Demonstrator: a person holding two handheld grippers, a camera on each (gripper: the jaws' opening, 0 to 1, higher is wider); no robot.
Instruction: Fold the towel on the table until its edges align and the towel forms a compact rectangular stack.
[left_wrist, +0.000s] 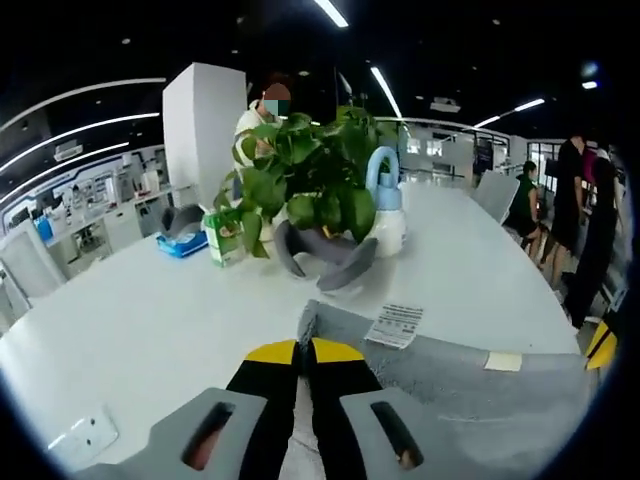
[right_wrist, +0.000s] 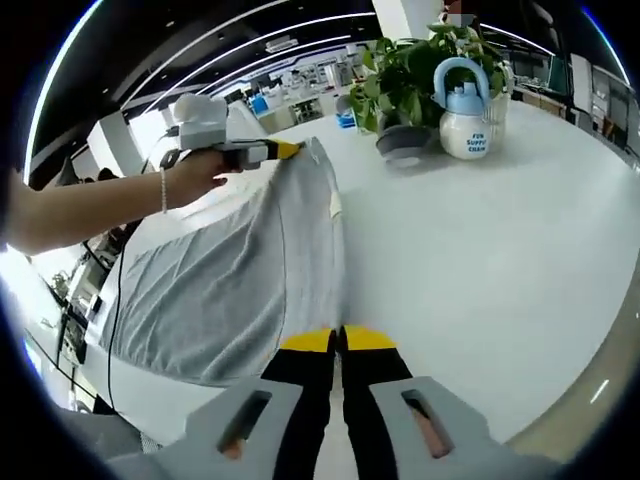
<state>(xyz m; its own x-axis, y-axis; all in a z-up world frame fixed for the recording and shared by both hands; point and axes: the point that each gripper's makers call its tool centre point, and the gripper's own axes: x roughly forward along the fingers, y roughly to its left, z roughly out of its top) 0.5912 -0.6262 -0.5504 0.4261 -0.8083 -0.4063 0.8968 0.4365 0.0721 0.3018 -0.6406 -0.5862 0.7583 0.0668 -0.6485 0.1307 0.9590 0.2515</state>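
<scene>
On white table (right_wrist: 480, 250), both claws pinched on grey towel (right_wrist: 230, 280), left claw (left_wrist: 304, 352), right claw (right_wrist: 337, 342)

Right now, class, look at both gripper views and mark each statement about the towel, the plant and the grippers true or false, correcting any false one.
1. The grey cloth towel lies on the white table. True.
2. The left gripper has its jaws shut on a towel corner. True.
3. The right gripper is wide open above the towel. False: its yellow-tipped jaws are closed on the towel's edge.
4. The leafy green potted plant stands on the towel. False: it stands on the bare table, beyond the towel.
5. A white bottle with a blue handle stands beside the plant. True.
</scene>
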